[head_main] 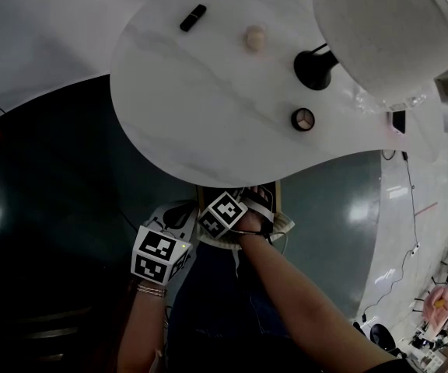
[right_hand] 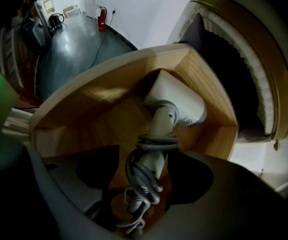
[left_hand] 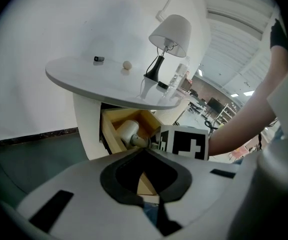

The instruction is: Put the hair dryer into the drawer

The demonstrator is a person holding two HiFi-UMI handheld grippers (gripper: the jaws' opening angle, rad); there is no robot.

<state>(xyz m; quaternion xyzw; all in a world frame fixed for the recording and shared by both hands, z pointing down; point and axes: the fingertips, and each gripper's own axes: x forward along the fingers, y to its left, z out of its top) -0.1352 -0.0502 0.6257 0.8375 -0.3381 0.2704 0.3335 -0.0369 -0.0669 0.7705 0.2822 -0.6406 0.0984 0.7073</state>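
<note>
While the right gripper (right_hand: 149, 176) hangs over the open wooden drawer (right_hand: 96, 91), its jaws stand wide apart, with a gap on either side of the cord-wrapped handle of the hair dryer (right_hand: 176, 106). The dryer lies inside the drawer at mid-frame. The left gripper (left_hand: 145, 151), low in its own view, has its jaws tip to tip on nothing.

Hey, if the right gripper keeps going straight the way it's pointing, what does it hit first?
Most likely the hair dryer: its cord-wrapped handle lies between the open jaws of the right gripper, in the drawer. The wooden bottom comes next, though depth is hard to judge.
</note>
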